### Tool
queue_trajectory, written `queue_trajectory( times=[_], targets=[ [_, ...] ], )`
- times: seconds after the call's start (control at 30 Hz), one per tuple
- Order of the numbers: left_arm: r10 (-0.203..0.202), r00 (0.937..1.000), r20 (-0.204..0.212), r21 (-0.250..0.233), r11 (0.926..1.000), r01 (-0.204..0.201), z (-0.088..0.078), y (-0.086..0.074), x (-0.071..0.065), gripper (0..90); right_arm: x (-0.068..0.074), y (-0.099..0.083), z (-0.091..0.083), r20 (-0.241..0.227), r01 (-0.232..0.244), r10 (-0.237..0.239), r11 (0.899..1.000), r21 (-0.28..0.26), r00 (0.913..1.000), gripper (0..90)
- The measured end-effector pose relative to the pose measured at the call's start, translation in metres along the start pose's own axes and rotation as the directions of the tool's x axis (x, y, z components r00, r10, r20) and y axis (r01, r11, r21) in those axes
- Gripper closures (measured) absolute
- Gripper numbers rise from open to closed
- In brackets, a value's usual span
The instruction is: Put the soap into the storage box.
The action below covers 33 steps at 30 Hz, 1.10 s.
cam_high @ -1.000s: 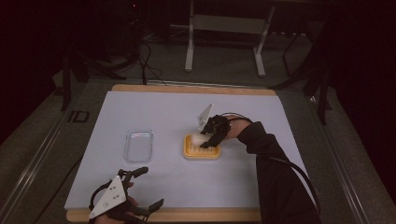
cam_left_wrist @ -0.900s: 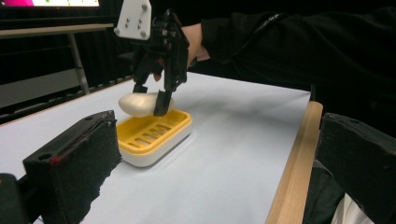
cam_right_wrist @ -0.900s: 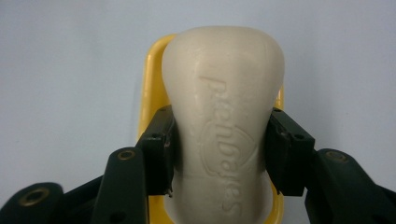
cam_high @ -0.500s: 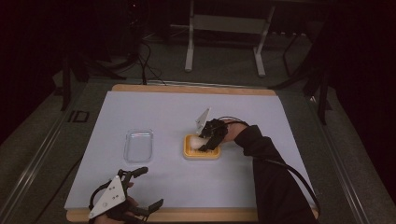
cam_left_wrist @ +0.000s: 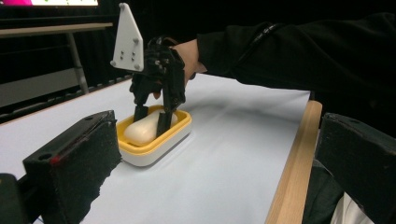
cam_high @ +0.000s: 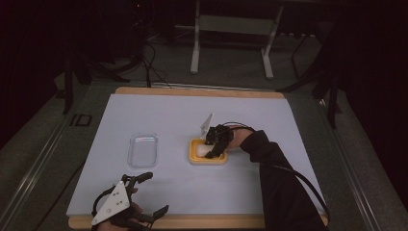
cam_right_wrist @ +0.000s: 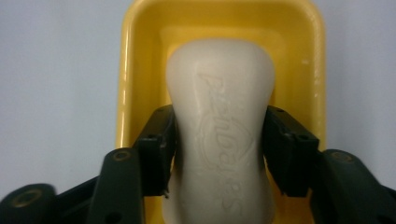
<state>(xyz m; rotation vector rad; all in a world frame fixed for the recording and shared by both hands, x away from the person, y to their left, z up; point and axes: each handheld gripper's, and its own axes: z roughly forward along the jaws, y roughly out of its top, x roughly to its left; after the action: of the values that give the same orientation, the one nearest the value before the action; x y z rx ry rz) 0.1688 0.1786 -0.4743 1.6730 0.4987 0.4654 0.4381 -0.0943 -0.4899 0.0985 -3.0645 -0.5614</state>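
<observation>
A white soap bar [cam_right_wrist: 219, 135] lies in a yellow dish [cam_right_wrist: 126, 93] right of the mat's middle. My right gripper [cam_right_wrist: 219, 154] points down into the dish, one pad against each side of the bar's waist. Its jaws have just been opening, with the bar between them. From the left gripper view, the same gripper [cam_left_wrist: 152, 123] straddles the soap [cam_left_wrist: 140, 130] in the dish [cam_left_wrist: 159, 144]. My left gripper [cam_high: 151, 195] rests at the mat's near left corner, jaws wide apart with nothing between them.
A clear plastic lid [cam_high: 143, 150] lies flat on the mat, left of the dish [cam_high: 208, 160]. The white mat [cam_high: 159, 115] covers a wooden board whose edge [cam_left_wrist: 294, 158] runs along the near side. A metal stand [cam_high: 231, 43] is beyond the table.
My right gripper has come down a little, bringing the soap bar into the yellow dish. The left gripper has stayed where it was.
</observation>
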Motion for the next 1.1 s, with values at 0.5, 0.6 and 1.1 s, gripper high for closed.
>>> queue_trajectory(
  times=[0.5,0.6,1.1],
  targets=[
    [0.002,1.0,-0.002,0.003,1.0,-0.002,0.0,0.0,0.0,0.1,0.004,0.007,-0.038,0.05,-0.011,0.012,1.0,-0.02,0.9987,44.2],
    [0.0,1.0,0.0,0.003,1.0,0.0,0.001,0.0,0.0,0.2,0.005,0.007,-0.043,0.066,-0.02,0.022,0.999,-0.03,0.9976,43.5],
    [-0.004,1.0,0.001,0.007,1.0,0.004,0.002,0.0,0.0,0.1,0.007,-0.007,-0.069,0.169,-0.188,0.187,0.982,-0.009,0.9677,23.0]
  ],
)
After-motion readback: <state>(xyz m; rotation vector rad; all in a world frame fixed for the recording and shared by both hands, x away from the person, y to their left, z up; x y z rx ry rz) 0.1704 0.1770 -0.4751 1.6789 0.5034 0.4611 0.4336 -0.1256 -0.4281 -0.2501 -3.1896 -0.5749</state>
